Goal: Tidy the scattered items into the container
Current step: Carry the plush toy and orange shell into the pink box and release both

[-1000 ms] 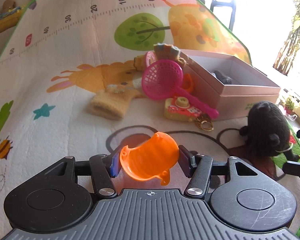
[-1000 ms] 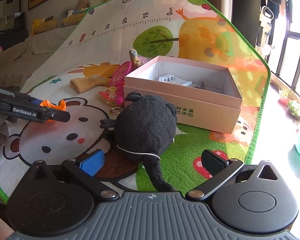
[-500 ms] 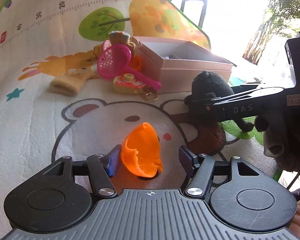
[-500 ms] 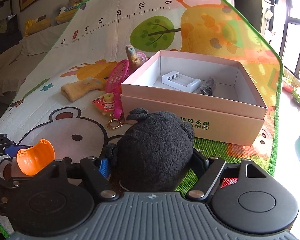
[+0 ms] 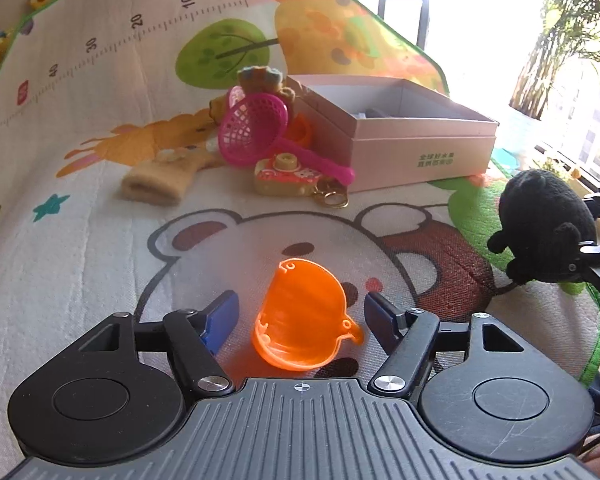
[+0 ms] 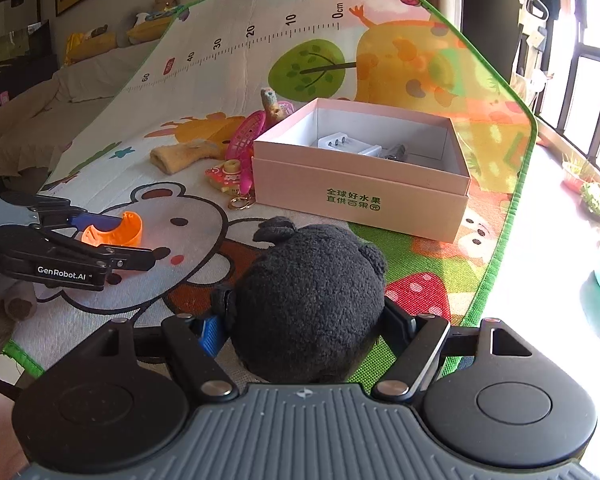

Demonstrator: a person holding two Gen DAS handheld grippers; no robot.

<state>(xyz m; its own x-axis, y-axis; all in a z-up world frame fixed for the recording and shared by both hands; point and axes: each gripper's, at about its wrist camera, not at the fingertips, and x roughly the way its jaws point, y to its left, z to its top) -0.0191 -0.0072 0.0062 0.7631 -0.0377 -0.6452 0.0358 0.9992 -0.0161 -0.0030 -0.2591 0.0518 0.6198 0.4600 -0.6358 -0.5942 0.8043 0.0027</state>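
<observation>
The pink box [image 6: 360, 192], open-topped, stands on the play mat [image 6: 204, 80]; inside it lie a white battery charger [image 6: 342, 145] and a dark object too small to identify. A black plush toy [image 6: 312, 308] is gripped by the right tongs [image 6: 300, 330], whose fingers press into its two sides on the near side of the box; in the left wrist view the toy [image 5: 544, 232] appears at the right edge. An orange plastic cup [image 5: 304, 320] lies on its side on the mat's bear drawing, between the fingers of the left tongs [image 5: 300, 316], which stand open, with a gap on each side of the cup. Beside the box's left wall lies a cluster: a pink toy strainer [image 5: 256, 132] leaning against the others, a toy camera [image 5: 284, 176] with a gold key ring [image 5: 334, 198], a tan sock-like piece [image 5: 160, 182], and a small figure [image 5: 262, 78] behind the strainer.
</observation>
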